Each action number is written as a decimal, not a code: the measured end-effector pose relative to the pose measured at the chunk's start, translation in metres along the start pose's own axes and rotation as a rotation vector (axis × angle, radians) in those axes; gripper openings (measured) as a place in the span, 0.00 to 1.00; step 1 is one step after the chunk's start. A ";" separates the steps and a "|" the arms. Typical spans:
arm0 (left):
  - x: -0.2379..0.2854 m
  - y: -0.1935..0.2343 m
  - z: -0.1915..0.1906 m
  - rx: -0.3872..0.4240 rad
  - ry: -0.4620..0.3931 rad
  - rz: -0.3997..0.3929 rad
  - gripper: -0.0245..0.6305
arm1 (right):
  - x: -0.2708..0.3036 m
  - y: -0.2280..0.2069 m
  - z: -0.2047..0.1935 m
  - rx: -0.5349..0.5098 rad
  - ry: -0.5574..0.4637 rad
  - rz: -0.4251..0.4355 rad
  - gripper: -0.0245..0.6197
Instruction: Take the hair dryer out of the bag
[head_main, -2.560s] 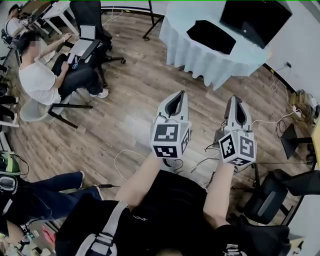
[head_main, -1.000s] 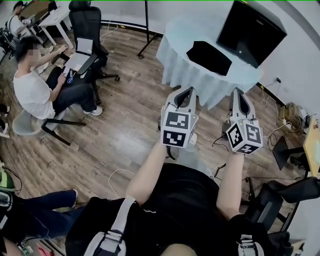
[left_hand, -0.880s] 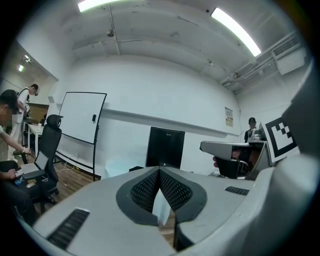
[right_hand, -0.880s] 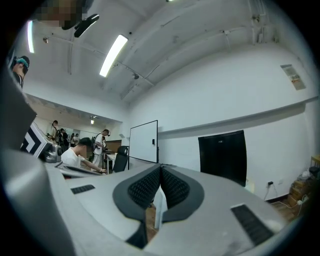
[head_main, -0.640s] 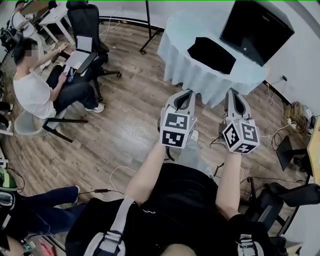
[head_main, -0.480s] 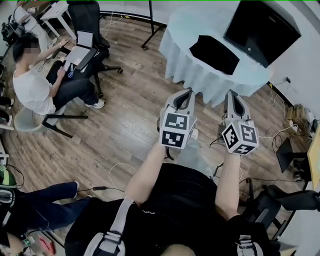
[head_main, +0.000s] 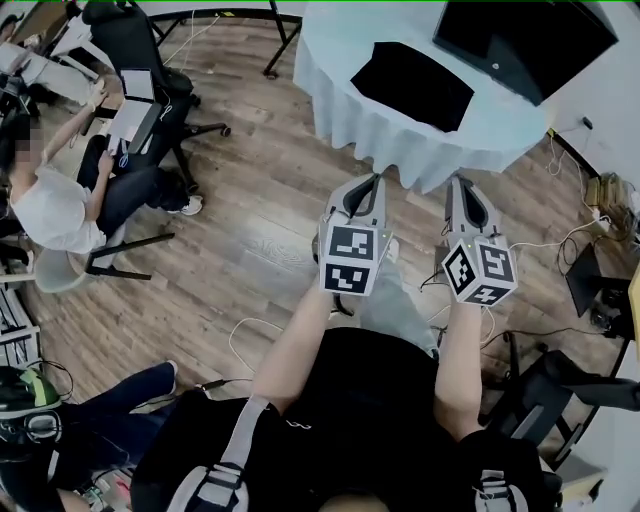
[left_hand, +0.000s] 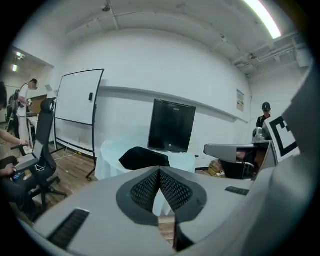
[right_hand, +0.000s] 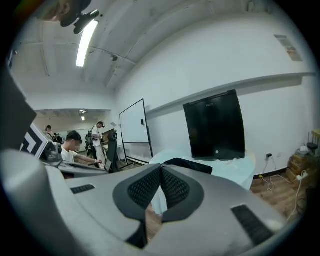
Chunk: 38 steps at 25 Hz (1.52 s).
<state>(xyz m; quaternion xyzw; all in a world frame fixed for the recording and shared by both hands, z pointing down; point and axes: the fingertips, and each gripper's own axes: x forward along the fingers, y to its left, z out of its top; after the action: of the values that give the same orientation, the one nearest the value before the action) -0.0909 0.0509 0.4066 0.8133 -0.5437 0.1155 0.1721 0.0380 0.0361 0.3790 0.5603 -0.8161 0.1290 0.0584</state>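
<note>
A black bag (head_main: 412, 85) lies flat on a round table with a pale blue cloth (head_main: 440, 150), ahead of me. No hair dryer shows; the bag hides whatever it holds. My left gripper (head_main: 365, 180) and right gripper (head_main: 455, 182) are held side by side over the wooden floor, short of the table's near edge, both pointing at it. The left gripper view has the shut jaws (left_hand: 159, 171) in front of the bag (left_hand: 142, 157). In the right gripper view the jaws (right_hand: 161, 168) are also shut, empty, with the bag (right_hand: 192, 165) beyond.
A black screen (head_main: 525, 40) stands on the table behind the bag. A seated person (head_main: 60, 200) and an office chair (head_main: 130, 50) are at the left. Cables (head_main: 250, 330) trail on the floor. A dark chair (head_main: 560, 380) stands at the right; a whiteboard (left_hand: 77, 107) is beyond.
The table and bag have come nearer in the head view. Both grippers have moved forward and lower toward the table, still shut and empty.
</note>
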 end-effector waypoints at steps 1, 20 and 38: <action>0.012 -0.005 0.001 0.011 0.013 -0.012 0.06 | 0.005 -0.010 -0.001 0.014 0.002 -0.009 0.05; 0.171 -0.066 0.077 0.025 -0.013 -0.104 0.06 | 0.098 -0.148 0.062 0.032 -0.054 -0.004 0.05; 0.203 -0.055 0.091 0.029 0.023 -0.102 0.06 | 0.126 -0.157 0.074 -0.008 -0.058 0.004 0.05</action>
<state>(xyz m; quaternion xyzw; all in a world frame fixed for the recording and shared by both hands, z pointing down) 0.0375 -0.1383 0.3907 0.8411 -0.4976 0.1237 0.1721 0.1413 -0.1507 0.3604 0.5619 -0.8192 0.1093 0.0367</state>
